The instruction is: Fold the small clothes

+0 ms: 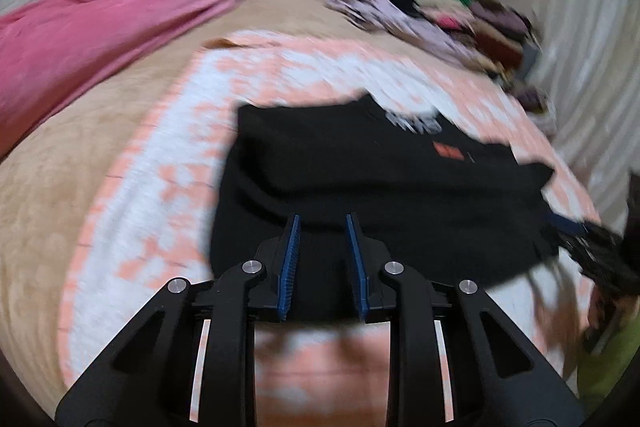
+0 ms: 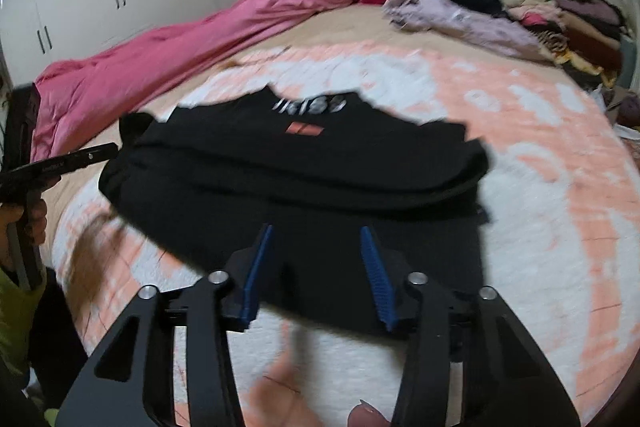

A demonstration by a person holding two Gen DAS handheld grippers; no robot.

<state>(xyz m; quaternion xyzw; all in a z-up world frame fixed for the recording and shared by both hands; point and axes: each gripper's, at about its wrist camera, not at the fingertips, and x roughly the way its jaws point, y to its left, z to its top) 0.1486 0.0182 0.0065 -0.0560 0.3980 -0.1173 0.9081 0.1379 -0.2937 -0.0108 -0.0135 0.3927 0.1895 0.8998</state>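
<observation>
The black shirt (image 1: 380, 195) lay folded just beyond both grippers' fingers. The left gripper (image 1: 322, 223) and right gripper (image 2: 318, 235) stood released, grasping nothing.

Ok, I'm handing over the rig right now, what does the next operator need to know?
Left tool: open, nothing between its pads, over the near edge of the black t-shirt.
Right tool: open, empty, over the same near edge.
The shirt lies on the peach-and-white blanket, with a fold already made across it, print facing up.
Unfolded clothes pile waits at the far right of the bed.
Left: finish folding the shirt, then take the next garment.
</observation>
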